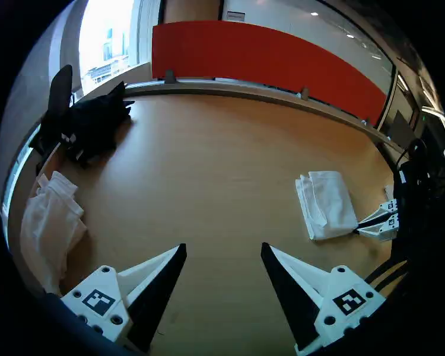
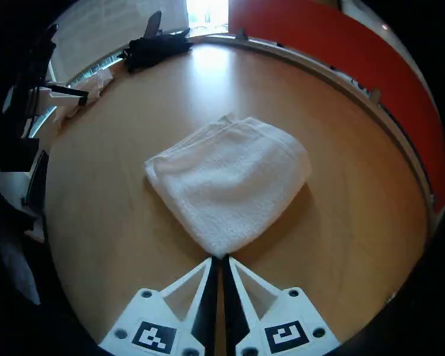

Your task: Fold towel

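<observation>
Left gripper (image 1: 222,255): fingers (image 1: 157,285) spread wide apart, with bare wood showing between them; it is held low over the near part of the table.
Right gripper (image 2: 220,260): fingers together, with just a thin slit between them. The tips meet the near corner of the towel. Whether any cloth is pinched in the slit cannot be told.
Towel (image 2: 228,178): white terry, folded into a thick, roughly square pad. It lies flat on the table with one corner pointing at the right gripper. Layered edges show along its upper left side in the right gripper view.
Towel in the left gripper view: it lies off to the right, well apart from the left gripper, with the right gripper's closed tips at its lower right corner.
Table (image 1: 222,166): light wood, with a curved far edge and a pale rim.
White cloths (image 1: 50,228): a loose, crumpled pile at the left edge of the table, near the left gripper and well apart from the towel.
Black bundle (image 1: 92,127): at the far left corner of the table, beyond the white cloths; what it is cannot be told.
Chair (image 1: 59,89): dark back, just behind the black bundle.
Red screen (image 1: 270,59): upright along the far edge of the table.
Window (image 1: 107,41): bright, to the left of the red screen.
</observation>
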